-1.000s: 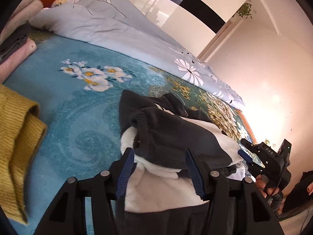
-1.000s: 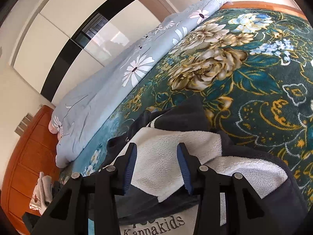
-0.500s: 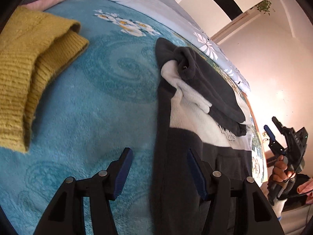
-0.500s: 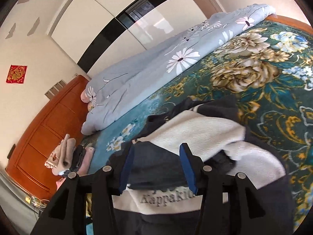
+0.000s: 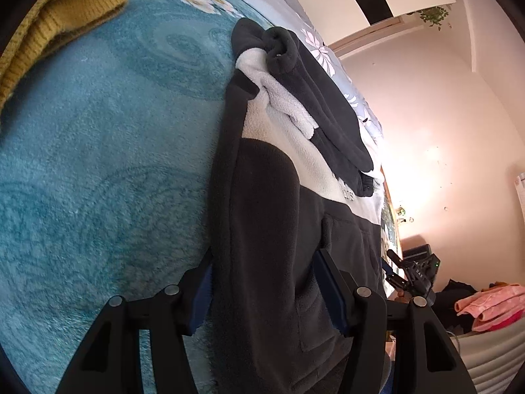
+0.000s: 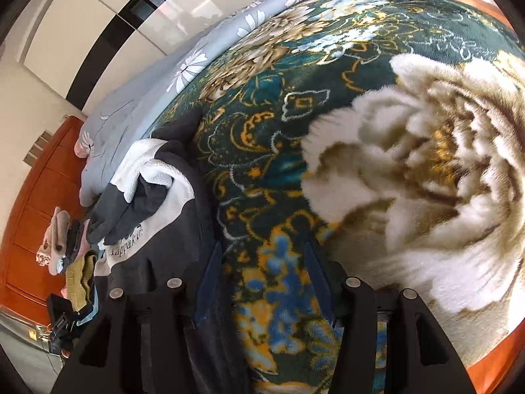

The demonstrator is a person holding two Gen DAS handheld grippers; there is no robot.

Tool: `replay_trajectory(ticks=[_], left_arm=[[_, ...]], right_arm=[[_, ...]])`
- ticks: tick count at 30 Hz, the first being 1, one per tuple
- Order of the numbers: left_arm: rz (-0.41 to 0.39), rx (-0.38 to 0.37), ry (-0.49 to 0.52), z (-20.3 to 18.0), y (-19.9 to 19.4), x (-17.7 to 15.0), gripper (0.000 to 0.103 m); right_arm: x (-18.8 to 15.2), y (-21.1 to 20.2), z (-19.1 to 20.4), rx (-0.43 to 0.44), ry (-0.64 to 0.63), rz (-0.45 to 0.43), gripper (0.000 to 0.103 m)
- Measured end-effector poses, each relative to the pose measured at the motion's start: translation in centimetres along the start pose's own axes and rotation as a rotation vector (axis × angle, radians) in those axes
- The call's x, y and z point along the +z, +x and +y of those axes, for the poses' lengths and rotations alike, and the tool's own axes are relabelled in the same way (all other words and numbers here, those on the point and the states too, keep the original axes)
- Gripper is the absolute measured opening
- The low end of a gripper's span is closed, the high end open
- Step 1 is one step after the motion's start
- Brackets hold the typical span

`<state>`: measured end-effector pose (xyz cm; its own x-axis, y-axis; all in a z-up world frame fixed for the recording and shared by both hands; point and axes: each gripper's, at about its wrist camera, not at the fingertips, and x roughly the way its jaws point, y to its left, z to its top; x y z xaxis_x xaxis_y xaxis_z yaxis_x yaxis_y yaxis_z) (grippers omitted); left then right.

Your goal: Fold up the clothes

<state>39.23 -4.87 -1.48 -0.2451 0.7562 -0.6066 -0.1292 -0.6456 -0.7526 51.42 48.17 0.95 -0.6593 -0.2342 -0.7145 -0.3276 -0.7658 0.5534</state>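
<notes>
Dark/white fleece jacket (image 5: 272,197) lies flat on the bed's teal floral blanket (image 5: 98,164), sleeves folded across its chest. Left hand-held gripper (image 5: 262,292) open, straddling jacket's hem edge. Right hand-held gripper (image 6: 262,282) open, over blanket just beside jacket. Yellow sweater (image 5: 49,26) well apart from jacket.

Dk grey/white fleece (image 5: 272,216), teal floral blanket (image 6: 328,82), mustard knit (image 5: 62,23)

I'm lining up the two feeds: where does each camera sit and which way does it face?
Left wrist: behind the left gripper, low over the hoodie on the teal blanket; right gripper visible far right.
Right wrist: behind the right gripper, over the floral blanket; hoodie left.
Shared: hoodie, yellow sweater.
</notes>
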Motion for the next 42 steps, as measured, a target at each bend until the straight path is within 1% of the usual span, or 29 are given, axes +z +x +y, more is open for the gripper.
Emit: replay_trajectory(ticks=[2,3,7,10,13,15,17,18,19,21,23,24,25,26,27,28,29,31,33,35,36,37,38,40,41,42], left_arm=[[0.009,-0.011,-0.003,0.0,0.0,-0.3,0.062],[0.014,-0.016,-0.004,0.0,0.0,-0.5,0.062],[0.03,-0.043,-0.012,0.0,0.0,-1.1,0.062],[0.043,-0.077,-0.024,0.2,-0.1,-1.5,0.062],[0.056,-0.106,-0.028,0.4,-0.2,-1.8,0.062],[0.064,-0.123,-0.033,0.4,-0.2,-1.9,0.06],[0.06,-0.135,-0.035,0.4,0.0,-1.9,0.06],[0.054,-0.141,-0.038,0.4,0.2,-1.9,0.06],[0.049,-0.147,-0.041,0.3,0.3,-1.8,0.06],[0.037,-0.156,-0.036,0.0,0.6,-1.6,0.059],[0.017,-0.156,-0.028,-0.4,1.2,-1.5,0.057],[0.016,-0.155,-0.023,-0.6,1.5,-1.5,0.054],[0.016,-0.154,-0.019,-0.8,1.9,-1.4,0.046],[0.032,-0.15,-0.016,-0.8,2.1,-1.5,0.041],[0.048,-0.146,-0.013,-0.8,2.4,-1.6,0.033],[0.064,-0.147,-0.009,-0.7,2.4,-1.9,0.03],[0.079,-0.15,-0.007,-0.5,2.5,-2.2,0.029],[0.085,-0.174,-0.016,-0.2,2.2,-2.8,0.029],[0.086,-0.193,-0.024,0.1,2.0,-3.2,0.029],[0.087,-0.18,0.001,-0.2,1.6,-3.5,0.029],[0.08,-0.163,0.022,-0.6,1.7,-3.7,0.023],[0.068,-0.143,0.041,-1.1,1.6,-3.8,0.012],[0.055,-0.144,0.05,-1.4,1.3,-3.7,0.013],[0.001,-0.218,0.047,-1.8,0.0,-3.2,0.012],[-0.027,-0.251,0.051,-2.1,-0.8,-2.9,0.012],[-0.053,-0.268,0.061,-2.5,-1.6,-2.5,0.012]], right_arm=[[-0.3,0.4,0.4,0.054,-0.008,-0.008,0.06],[-0.3,0.9,0.8,0.082,-0.012,0.005,0.06],[-0.9,3.0,3.7,0.118,-0.104,0.054,0.06],[-1.7,3.9,5.1,0.215,-0.147,0.112,0.06],[-3.1,3.6,5.8,0.254,-0.195,0.14,0.06],[-3.7,3.0,5.4,0.3,-0.188,0.145,0.06],[-4.1,2.9,4.7,0.332,-0.162,0.143,0.057],[-4.1,3.0,4.4,0.342,-0.148,0.141,0.053],[-3.9,3.2,4.3,0.346,-0.131,0.142,0.051],[-3.3,3.7,4.4,0.346,-0.109,0.144,0.043],[-2.5,4.3,4.8,0.345,-0.097,0.141,0.038],[-2.1,4.7,5.1,0.345,-0.09,0.138,0.038],[-1.8,5.2,5.4,0.351,-0.075,0.143,0.037],[-1.6,5.4,5.4,0.354,-0.066,0.15,0.036],[-1.7,5.6,5.7,0.348,-0.071,0.159,0.033],[-1.7,5.7,5.9,0.34,-0.077,0.168,0.031],[-2.1,5.6,6.0,0.327,-0.101,0.177,0.028],[-2.8,5.1,6.1,0.301,-0.147,0.195,0.025],[-3.8,4.3,5.3,0.3,-0.168,0.196,0.023],[-4.3,3.6,4.4,0.325,-0.154,0.19,0.021],[-4.6,3.3,4.0,0.337,-0.147,0.186,0.02],[-4.9,2.9,3.6,0.352,-0.139,0.182,0.019],[-4.8,2.8,3.5,0.387,-0.123,0.168,0.015],[-4.7,2.4,3.3,0.458,-0.091,0.138,0.013],[-4.4,2.0,3.3,0.509,-0.07,0.109,0.013],[-4.0,1.6,3.3,0.56,-0.049,0.079,0.012]])
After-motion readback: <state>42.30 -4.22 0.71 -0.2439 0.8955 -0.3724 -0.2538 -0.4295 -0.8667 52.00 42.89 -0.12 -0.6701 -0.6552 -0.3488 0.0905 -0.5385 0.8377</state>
